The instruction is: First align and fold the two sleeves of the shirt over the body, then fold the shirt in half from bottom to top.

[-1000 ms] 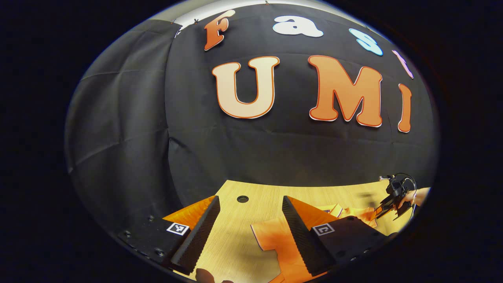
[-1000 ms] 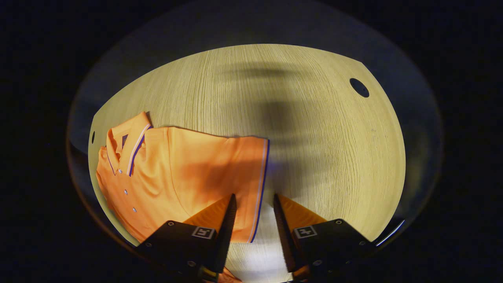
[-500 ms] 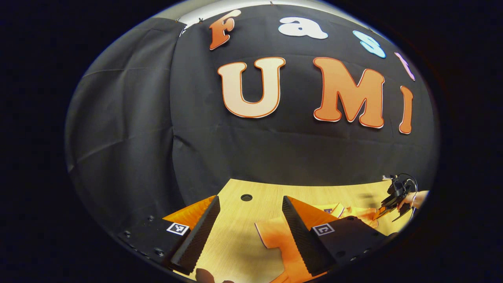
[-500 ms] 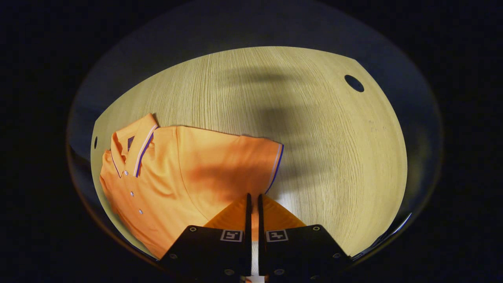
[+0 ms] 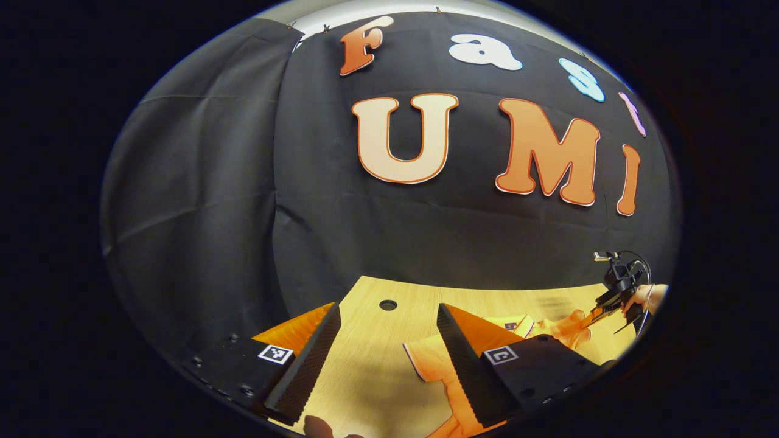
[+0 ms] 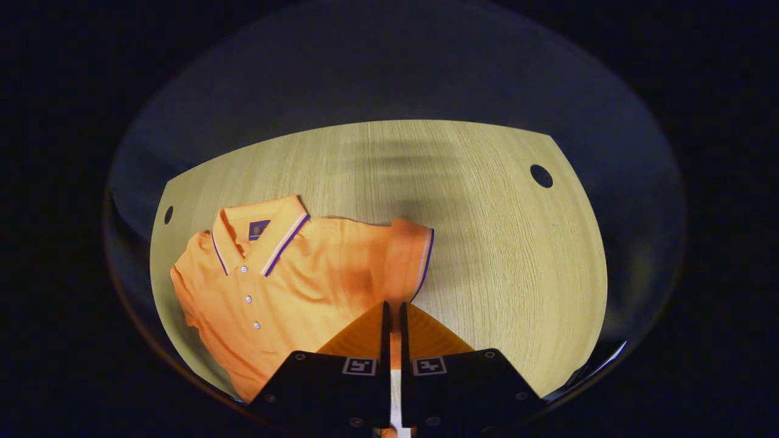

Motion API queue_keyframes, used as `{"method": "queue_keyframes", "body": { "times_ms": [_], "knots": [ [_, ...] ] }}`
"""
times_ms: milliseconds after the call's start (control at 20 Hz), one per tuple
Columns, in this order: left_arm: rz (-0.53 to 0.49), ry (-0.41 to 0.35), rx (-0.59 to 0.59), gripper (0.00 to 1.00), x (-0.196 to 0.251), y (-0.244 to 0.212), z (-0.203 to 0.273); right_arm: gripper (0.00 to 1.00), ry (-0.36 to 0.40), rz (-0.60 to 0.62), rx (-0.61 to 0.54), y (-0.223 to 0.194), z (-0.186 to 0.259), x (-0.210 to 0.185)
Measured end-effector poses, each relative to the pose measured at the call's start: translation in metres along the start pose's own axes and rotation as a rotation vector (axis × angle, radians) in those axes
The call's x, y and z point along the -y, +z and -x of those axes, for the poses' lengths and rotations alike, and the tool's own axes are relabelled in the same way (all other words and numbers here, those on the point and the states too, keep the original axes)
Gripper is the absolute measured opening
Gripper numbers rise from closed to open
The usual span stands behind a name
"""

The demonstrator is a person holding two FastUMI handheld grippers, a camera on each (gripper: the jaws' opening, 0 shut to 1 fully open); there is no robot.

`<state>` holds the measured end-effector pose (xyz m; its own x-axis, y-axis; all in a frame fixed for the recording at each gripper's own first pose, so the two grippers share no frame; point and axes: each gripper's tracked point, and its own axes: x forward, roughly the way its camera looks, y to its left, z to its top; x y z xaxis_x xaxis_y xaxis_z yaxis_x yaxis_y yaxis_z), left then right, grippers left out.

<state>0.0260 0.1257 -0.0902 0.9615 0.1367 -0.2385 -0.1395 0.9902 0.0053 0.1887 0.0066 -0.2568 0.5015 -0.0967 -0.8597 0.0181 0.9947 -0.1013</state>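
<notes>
- The right gripper (image 6: 391,310) has closed its two fingers on the hem of the sleeve (image 6: 414,258) — one second ago they stood apart around it.
- Since then it has lifted: the table (image 6: 499,243) looks farther away in the right gripper view, and the sleeve now rises from the shirt (image 6: 286,292) toward the fingers.
- In the left gripper view the right gripper (image 5: 593,313) is seen far off, near the right edge of the table, with orange cloth pulled up to it.
- I judge that the first sleeve fold has begun; the sleeve must next be carried over the body, toward the buttons.
- The left gripper (image 5: 389,316) is wide open and holds nothing; it hovers over the other sleeve (image 5: 426,359), near the front edge of the table.
- The shirt lies flat with the collar (image 6: 261,237) toward the far left corner in the right gripper view.
- No container is on the table — only the shirt and two round holes (image 6: 540,176) in the wood.
</notes>
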Motion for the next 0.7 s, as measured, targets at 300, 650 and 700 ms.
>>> {"method": "queue_keyframes", "body": {
  "times_ms": [300, 650, 700],
  "knots": [
    [0.032, -0.002, 0.002, 0.98, -0.037, -0.003, -0.001, 0.07, -0.025, 0.102, 0.04, 0.002, 0.022, -0.049],
    [0.039, 0.018, -0.028, 0.98, -0.077, -0.018, -0.001, 0.07, 0.1, 0.152, 0.009, -0.017, 0.023, -0.128],
    [0.037, 0.023, -0.03, 0.98, -0.082, -0.019, -0.001, 0.07, 0.117, 0.157, 0.0, -0.019, 0.021, -0.137]
  ]
}}
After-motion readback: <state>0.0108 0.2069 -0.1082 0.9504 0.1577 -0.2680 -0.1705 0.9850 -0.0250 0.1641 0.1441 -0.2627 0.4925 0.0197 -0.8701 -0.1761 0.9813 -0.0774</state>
